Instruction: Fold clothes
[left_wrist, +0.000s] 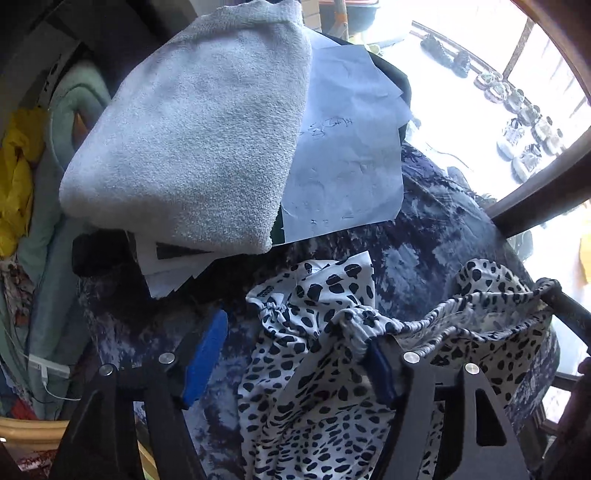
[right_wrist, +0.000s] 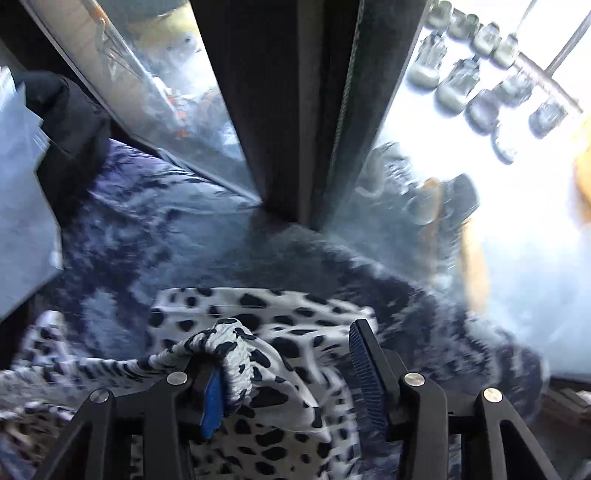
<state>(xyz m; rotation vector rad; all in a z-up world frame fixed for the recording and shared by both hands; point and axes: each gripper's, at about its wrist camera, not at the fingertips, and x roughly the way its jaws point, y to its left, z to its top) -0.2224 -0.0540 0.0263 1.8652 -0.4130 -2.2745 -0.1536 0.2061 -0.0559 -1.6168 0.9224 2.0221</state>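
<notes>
A white garment with black spots (left_wrist: 314, 376) lies crumpled on a blue-and-white mottled plush cover (left_wrist: 417, 236). Its gathered elastic waistband (left_wrist: 443, 317) stretches from my left gripper's right fingertip (left_wrist: 380, 354) to a dark bar (left_wrist: 565, 301) at the right edge. My left gripper (left_wrist: 295, 354) is open, its blue pads far apart with the fabric lying loose between them. In the right wrist view the waistband (right_wrist: 221, 339) drapes over the left fingertip (right_wrist: 212, 398) of my right gripper (right_wrist: 288, 376). That gripper is open over the spotted garment (right_wrist: 280, 332), and no pad presses on the cloth.
A folded grey towel (left_wrist: 199, 140) rests on loose sheets of paper (left_wrist: 347, 147) behind the garment. Green and yellow fabrics (left_wrist: 22, 173) pile up at the left. A dark post (right_wrist: 291, 110) stands ahead of the right gripper. Shoes (left_wrist: 524, 129) line the bright floor beyond.
</notes>
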